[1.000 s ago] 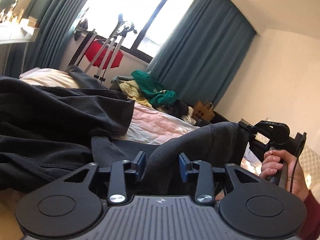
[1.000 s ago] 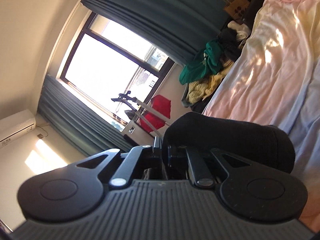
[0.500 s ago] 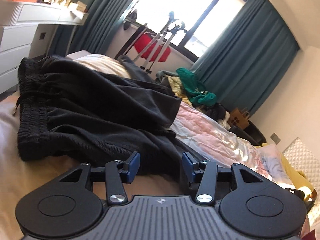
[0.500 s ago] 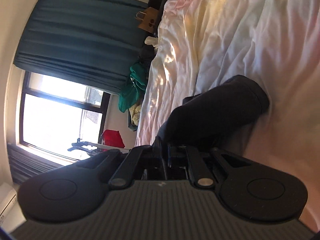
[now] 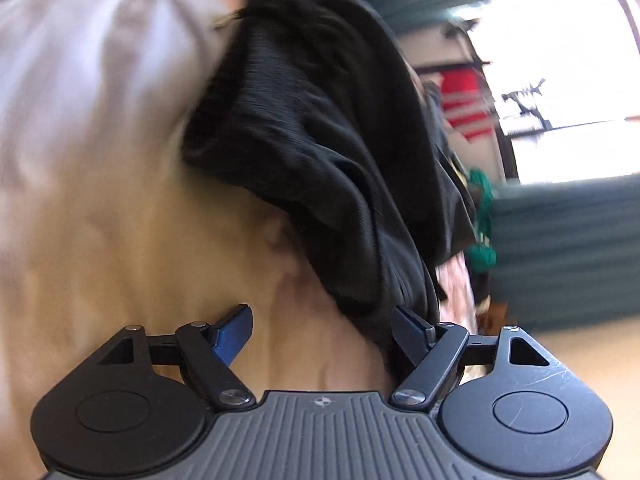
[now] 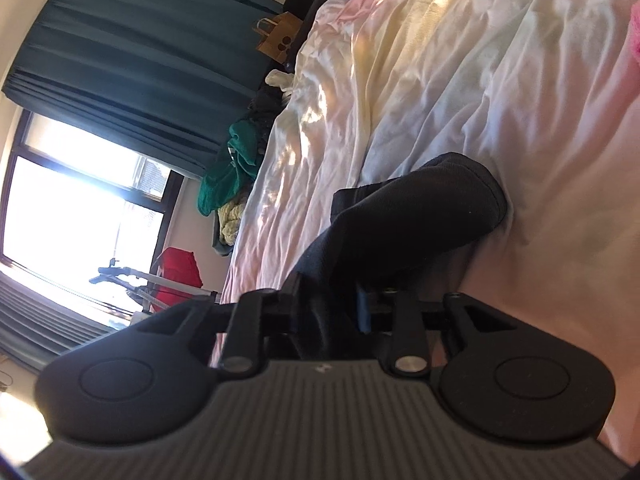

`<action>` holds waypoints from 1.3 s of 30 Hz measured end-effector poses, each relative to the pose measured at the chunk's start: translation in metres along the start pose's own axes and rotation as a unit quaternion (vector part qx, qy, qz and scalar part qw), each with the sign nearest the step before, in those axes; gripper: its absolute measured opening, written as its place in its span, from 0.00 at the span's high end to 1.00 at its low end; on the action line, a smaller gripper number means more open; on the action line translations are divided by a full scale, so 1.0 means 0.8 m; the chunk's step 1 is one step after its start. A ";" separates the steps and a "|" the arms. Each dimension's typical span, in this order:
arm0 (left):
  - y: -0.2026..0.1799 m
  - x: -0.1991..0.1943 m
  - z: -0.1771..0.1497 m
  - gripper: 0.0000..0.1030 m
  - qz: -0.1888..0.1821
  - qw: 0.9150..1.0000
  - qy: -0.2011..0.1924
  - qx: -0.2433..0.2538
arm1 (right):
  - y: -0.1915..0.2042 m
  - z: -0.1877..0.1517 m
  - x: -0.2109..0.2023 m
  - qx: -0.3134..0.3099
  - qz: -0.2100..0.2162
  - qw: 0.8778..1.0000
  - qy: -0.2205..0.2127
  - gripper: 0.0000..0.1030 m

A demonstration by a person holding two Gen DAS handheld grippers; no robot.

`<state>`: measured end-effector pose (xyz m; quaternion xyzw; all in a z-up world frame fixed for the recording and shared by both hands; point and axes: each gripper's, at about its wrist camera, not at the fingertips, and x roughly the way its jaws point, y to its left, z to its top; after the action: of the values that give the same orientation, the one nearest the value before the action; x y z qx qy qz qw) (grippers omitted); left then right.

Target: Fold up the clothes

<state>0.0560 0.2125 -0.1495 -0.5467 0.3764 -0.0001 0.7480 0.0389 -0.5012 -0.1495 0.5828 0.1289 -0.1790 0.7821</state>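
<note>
Garment (image 5: 320, 128), black, is shown lying bunched on the bed sheet (image 5: 100, 200) in the left view, where half a second earlier it was spread flatter and seen from farther back. Left gripper (image 5: 322, 330) is seen with its jaws spread wide and empty, wider than before, one fingertip (image 5: 408, 326) lying just beside the cloth's lower edge; this view is blurred and now rolled sideways. Right gripper (image 6: 326, 312) is closed on a fold of the garment (image 6: 408, 224), as in the earlier frame, the free end resting on the pale sheet (image 6: 480, 80). Curtains (image 6: 120, 60), a window (image 6: 72, 208) and a green cloth pile (image 6: 228, 172) are visible beyond the bed.
</note>
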 end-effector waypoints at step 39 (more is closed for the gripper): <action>0.030 -0.190 0.136 0.93 0.021 0.988 -0.146 -0.039 | -0.020 0.014 -0.027 0.003 -0.099 0.992 -0.074 0.92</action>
<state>-0.0011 0.3738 -0.0705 -0.5619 0.2738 0.1103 0.7727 0.0123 -0.5133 -0.1513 0.5548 0.1276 -0.2983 0.7661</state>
